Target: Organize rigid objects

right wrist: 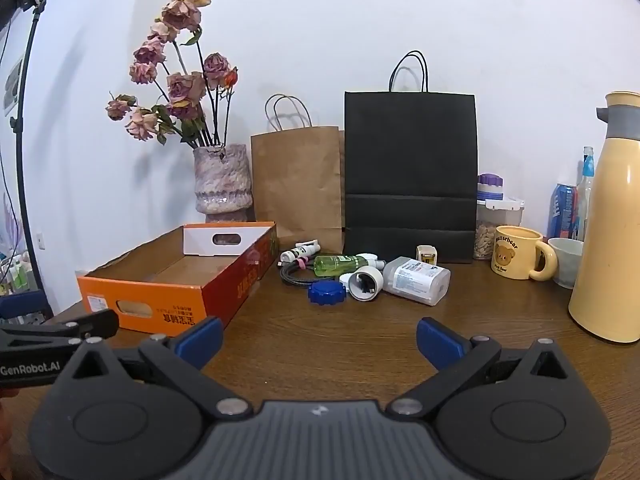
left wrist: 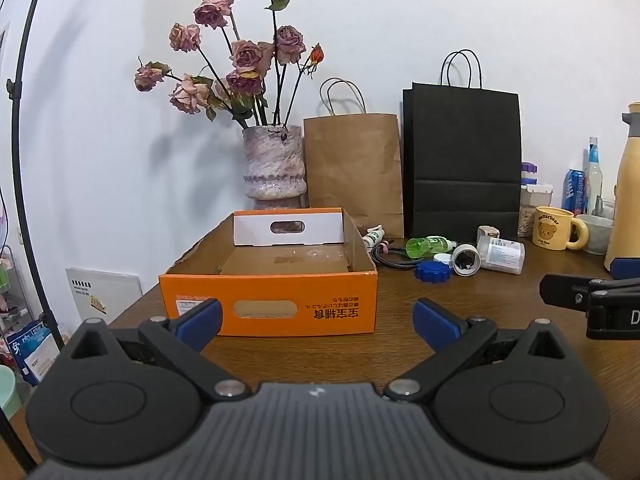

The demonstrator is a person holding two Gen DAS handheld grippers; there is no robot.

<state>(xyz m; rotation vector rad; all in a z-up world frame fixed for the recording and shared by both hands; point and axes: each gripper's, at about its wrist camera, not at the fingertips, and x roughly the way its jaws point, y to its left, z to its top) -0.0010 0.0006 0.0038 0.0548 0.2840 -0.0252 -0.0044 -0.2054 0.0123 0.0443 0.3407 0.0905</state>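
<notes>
An empty orange cardboard box (left wrist: 268,304) (right wrist: 144,300) sits on the wooden table. My left gripper (left wrist: 318,322) stands open just in front of it, holding nothing. Right of the box lies a small pile: a green bottle (right wrist: 340,263) (left wrist: 426,246), a blue cap (right wrist: 326,292) (left wrist: 433,270), a white tape roll (right wrist: 366,282) (left wrist: 466,260), a clear labelled bottle (right wrist: 416,280) (left wrist: 502,255), a black cable (right wrist: 296,274), a white tube (right wrist: 300,251) and a small charger (right wrist: 426,256). My right gripper (right wrist: 320,338) is open and empty, well short of the pile.
A vase of dried roses (left wrist: 274,164), a brown paper bag (right wrist: 298,188) and a black paper bag (right wrist: 410,176) stand along the wall. A yellow bear mug (right wrist: 518,258), a cup (right wrist: 566,256), jars, bottles and a tall cream flask (right wrist: 610,232) stand at the right.
</notes>
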